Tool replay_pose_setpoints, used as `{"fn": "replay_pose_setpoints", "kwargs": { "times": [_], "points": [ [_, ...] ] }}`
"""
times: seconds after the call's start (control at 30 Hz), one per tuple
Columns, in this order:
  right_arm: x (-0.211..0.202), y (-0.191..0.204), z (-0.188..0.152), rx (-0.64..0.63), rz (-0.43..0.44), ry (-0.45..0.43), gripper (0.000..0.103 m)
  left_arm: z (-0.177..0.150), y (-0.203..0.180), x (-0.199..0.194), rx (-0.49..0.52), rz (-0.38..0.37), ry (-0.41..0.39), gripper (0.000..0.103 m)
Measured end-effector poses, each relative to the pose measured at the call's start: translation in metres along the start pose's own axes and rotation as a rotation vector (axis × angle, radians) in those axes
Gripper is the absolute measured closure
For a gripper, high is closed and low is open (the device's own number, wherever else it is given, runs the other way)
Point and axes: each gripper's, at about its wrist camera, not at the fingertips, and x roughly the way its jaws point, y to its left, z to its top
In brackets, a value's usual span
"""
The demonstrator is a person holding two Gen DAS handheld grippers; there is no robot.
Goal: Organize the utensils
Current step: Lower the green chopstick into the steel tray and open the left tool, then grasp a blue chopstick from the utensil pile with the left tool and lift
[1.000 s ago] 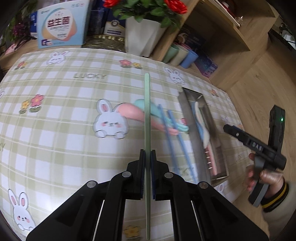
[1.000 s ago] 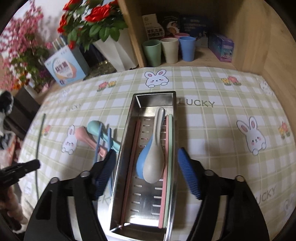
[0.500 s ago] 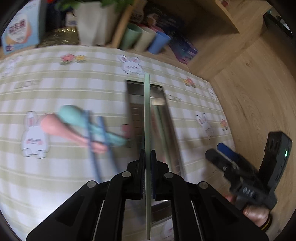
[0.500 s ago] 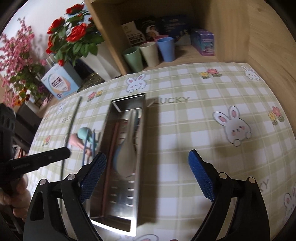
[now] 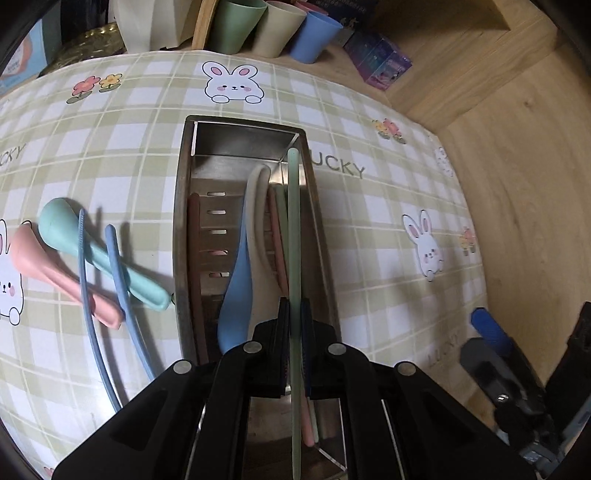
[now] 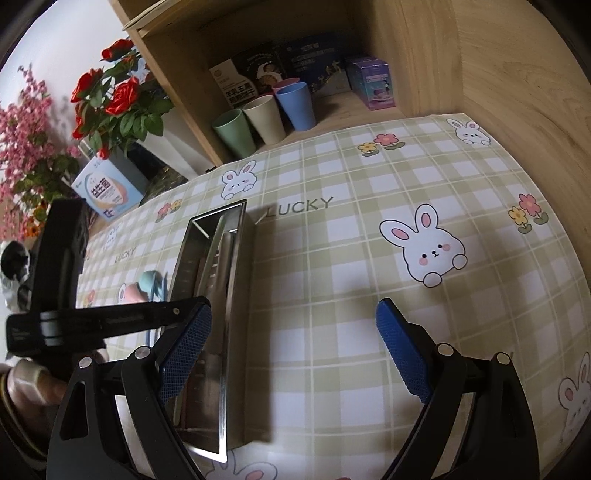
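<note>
My left gripper (image 5: 293, 314) is shut on a pale green chopstick (image 5: 294, 229) and holds it lengthwise over the right side of the steel utensil tray (image 5: 181, 229). In the tray lie a blue spoon (image 5: 232, 295), a cream spoon (image 5: 256, 221) and several chopsticks. On the cloth left of the tray lie a teal spoon (image 5: 62, 232), a pink spoon (image 5: 33, 258) and two blue chopsticks (image 5: 118, 273). My right gripper (image 6: 293, 350) is open and empty over the cloth, right of the tray (image 6: 236, 236).
Three cups (image 5: 273, 26) stand on the shelf behind the table, with boxes (image 5: 380, 66) beside them. A vase of red flowers (image 6: 118, 99) and a blue-white box (image 6: 107, 188) stand at the back left. A wooden wall (image 6: 517, 74) bounds the right side.
My left gripper has carried the green chopstick rightward from over the cloth to over the tray. My right gripper has drawn off to the right of the tray.
</note>
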Motion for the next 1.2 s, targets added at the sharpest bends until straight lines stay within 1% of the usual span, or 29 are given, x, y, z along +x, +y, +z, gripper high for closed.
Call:
{"fn": "replay_pose_setpoints", "kwargs": {
  "times": [0.23,0.33,0.43,0.47,0.6,0.7,0.8,0.83,0.9,1.03,1.1,1.2],
  "points": [
    [0.0,-0.007,0.0,0.008,-0.012,0.007,0.016,-0.004,-0.004,0.01,0.012,-0.004,0.029,0.097],
    [-0.002,-0.009,0.0,0.015,-0.017,0.006,0.016,-0.005,-0.003,0.01,0.021,-0.029,0.048,0.097],
    [-0.004,-0.008,-0.001,0.02,-0.022,0.007,0.016,-0.006,-0.004,0.006,0.04,-0.045,0.052,0.092],
    [-0.005,-0.006,-0.002,0.02,-0.022,0.007,0.016,-0.006,-0.004,0.002,0.049,-0.048,0.049,0.09],
    [-0.011,0.003,-0.002,0.023,-0.017,-0.011,0.016,-0.005,0.0,-0.022,0.091,-0.087,0.02,0.089],
    [-0.014,0.011,-0.003,0.041,-0.013,-0.034,0.016,-0.002,0.01,-0.052,0.132,-0.097,-0.046,0.085],
    [-0.015,0.023,-0.006,0.059,-0.018,-0.062,0.016,-0.003,0.028,-0.081,0.185,-0.068,-0.121,0.08],
    [-0.014,0.029,-0.009,0.066,-0.017,-0.072,0.016,-0.005,0.037,-0.092,0.206,-0.043,-0.15,0.077],
    [-0.01,0.038,-0.013,0.077,-0.015,-0.074,0.016,-0.007,0.051,-0.104,0.225,-0.005,-0.176,0.076],
    [0.0,0.053,-0.022,0.062,-0.007,-0.046,0.016,-0.018,0.086,-0.113,0.207,0.035,-0.175,0.076],
    [0.004,0.06,-0.027,0.049,-0.034,-0.038,0.016,-0.026,0.1,-0.107,0.186,0.059,-0.161,0.076],
    [0.007,0.065,-0.035,0.042,-0.063,-0.02,0.016,-0.037,0.113,-0.095,0.145,0.05,-0.135,0.077]
  ]
}}
